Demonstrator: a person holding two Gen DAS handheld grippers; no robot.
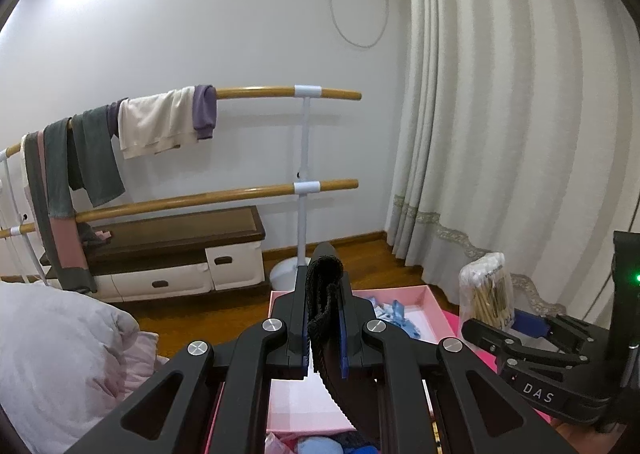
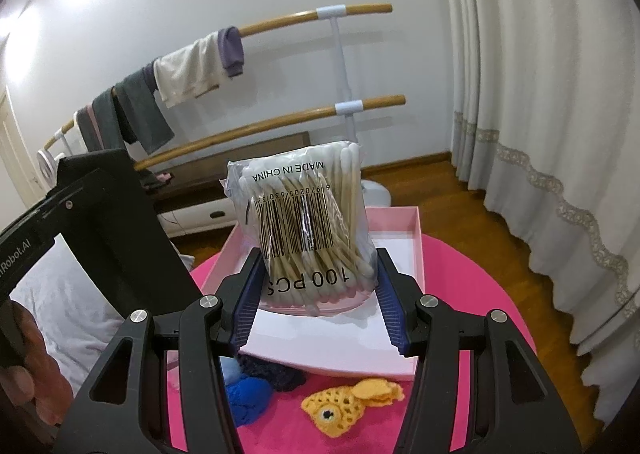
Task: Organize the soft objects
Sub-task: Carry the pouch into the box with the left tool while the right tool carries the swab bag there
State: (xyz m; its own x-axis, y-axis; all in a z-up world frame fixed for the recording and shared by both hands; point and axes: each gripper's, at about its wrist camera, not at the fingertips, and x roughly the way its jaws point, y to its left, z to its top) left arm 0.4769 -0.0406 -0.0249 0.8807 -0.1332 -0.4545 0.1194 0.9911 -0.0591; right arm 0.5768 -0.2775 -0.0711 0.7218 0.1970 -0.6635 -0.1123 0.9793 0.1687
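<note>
My left gripper (image 1: 323, 314) is shut on a black knitted band (image 1: 322, 294) that hangs down between its fingers, held above the pink box (image 1: 424, 296). My right gripper (image 2: 318, 294) is shut on a clear bag of cotton swabs (image 2: 308, 222), held upright over the same pink box (image 2: 416, 238); this bag also shows in the left wrist view (image 1: 486, 290). A yellow crocheted fish (image 2: 352, 402) and blue crocheted pieces (image 2: 248, 394) lie on the pink table mat (image 2: 460, 278) in front of the box. Light blue items (image 1: 394, 316) lie inside the box.
A wooden two-bar rack (image 1: 280, 92) with draped clothes (image 1: 156, 126) stands by the wall, above a low bench with drawers (image 1: 180, 254). White bedding (image 1: 56, 350) lies at the left. Curtains (image 1: 500, 114) hang at the right over a wooden floor.
</note>
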